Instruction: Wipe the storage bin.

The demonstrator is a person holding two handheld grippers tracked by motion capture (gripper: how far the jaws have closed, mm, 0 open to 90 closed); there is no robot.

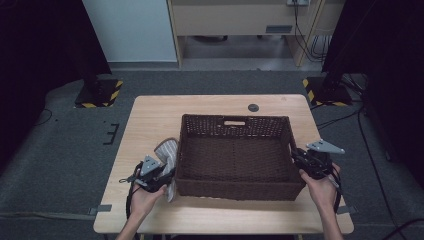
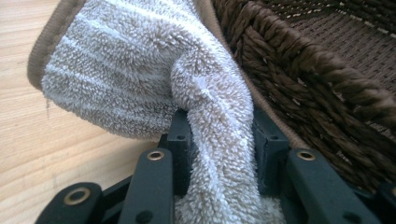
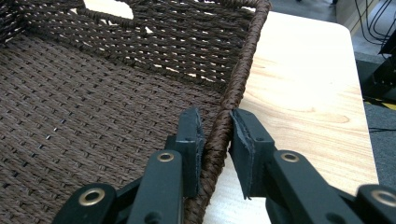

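A dark brown woven basket (image 1: 235, 121) stands in the middle of the wooden table (image 1: 150, 120). It holds nothing that I can see. A grey-and-beige fluffy towel (image 1: 168, 151) lies against the basket's left wall. My left gripper (image 1: 163, 178) is shut on it: in the left gripper view a fold of the towel (image 2: 140, 70) is pinched between the jaws of the left gripper (image 2: 219, 135), next to the basket wall (image 2: 317, 79). My right gripper (image 1: 298, 159) is at the basket's right wall. In the right gripper view the right gripper (image 3: 217, 135) is shut on the basket's rim (image 3: 240, 79).
A small black disc (image 1: 253, 107) lies on the table behind the basket. Bare wood shows to the right of the basket (image 3: 303, 93) and along the table's near edge. Dark stands with yellow-black striped bases (image 1: 97, 93) sit on the floor beyond the table.
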